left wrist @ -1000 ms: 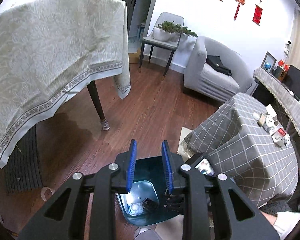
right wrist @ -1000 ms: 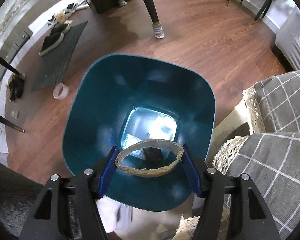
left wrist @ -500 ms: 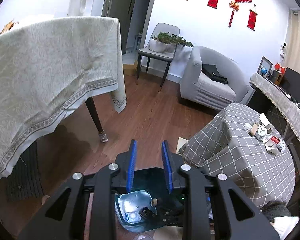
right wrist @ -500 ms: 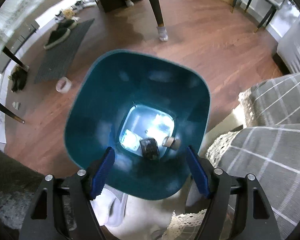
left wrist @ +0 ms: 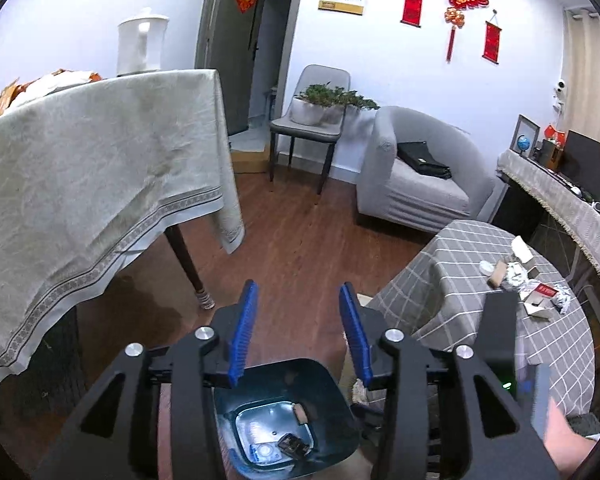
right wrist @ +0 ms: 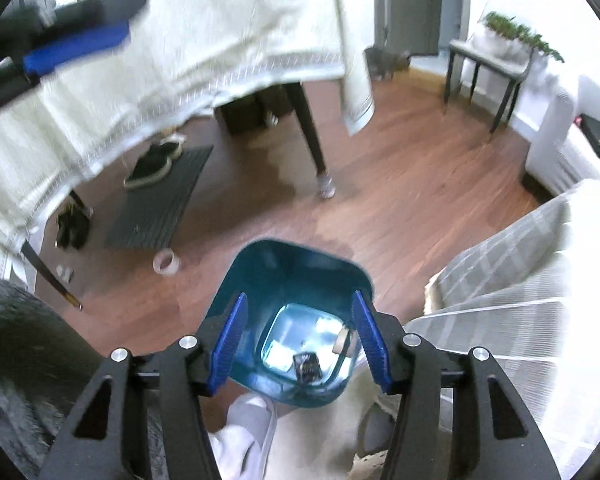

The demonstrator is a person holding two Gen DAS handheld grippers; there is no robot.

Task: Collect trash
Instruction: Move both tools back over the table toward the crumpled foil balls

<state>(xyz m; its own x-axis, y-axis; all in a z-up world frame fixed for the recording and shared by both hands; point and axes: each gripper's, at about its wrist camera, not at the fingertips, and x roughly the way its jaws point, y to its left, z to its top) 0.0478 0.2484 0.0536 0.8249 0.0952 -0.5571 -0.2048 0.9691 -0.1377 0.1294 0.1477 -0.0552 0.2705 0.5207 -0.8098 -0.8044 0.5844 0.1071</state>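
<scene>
The left wrist view is taken from behind the left hand-held gripper (left wrist: 298, 336), tilted mildly downward across the room toward the far wall, with the teal bin (left wrist: 332, 390) low in frame. The right wrist view is aimed more steeply down from above the right hand-held gripper (right wrist: 298, 344), nearer the bin (right wrist: 260, 268). The bin, wooden floor (right wrist: 400, 208) and draped desk (left wrist: 100, 168) are shared.
</scene>
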